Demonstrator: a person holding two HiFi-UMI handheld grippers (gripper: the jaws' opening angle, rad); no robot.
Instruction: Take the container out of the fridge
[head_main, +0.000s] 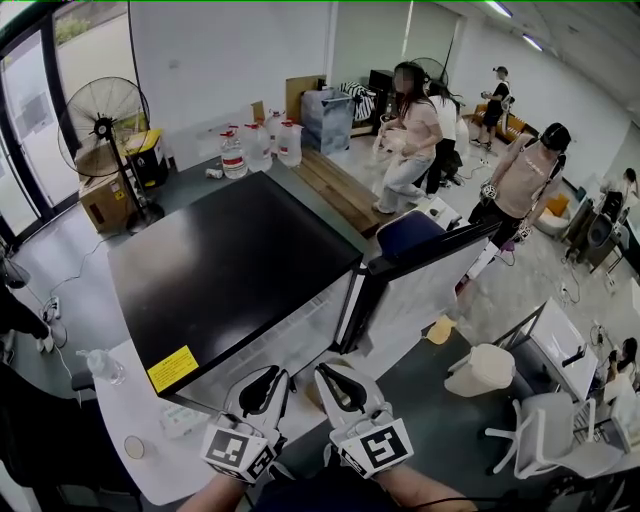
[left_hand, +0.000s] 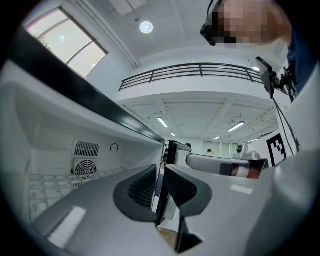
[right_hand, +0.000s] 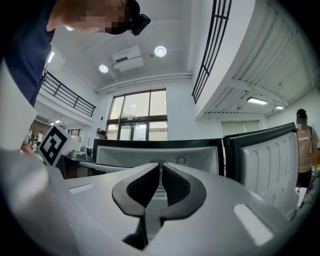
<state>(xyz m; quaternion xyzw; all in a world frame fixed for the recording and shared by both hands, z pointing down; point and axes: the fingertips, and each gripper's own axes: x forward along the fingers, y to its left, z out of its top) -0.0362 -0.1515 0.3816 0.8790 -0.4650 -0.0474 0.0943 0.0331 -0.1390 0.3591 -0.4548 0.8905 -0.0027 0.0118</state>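
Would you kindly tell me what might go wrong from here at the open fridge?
1. The right gripper sits close to the open fridge door; swinging right may knock it.
2. It and the left gripper are empty with jaws shut; reaching in like that would likely push things, not grip them.

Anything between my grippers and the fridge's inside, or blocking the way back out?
Nothing visible does. The black-topped white fridge has its door swung aside to the right, and the left gripper and right gripper face its open white interior directly. No container shows on the white wire shelf from here.
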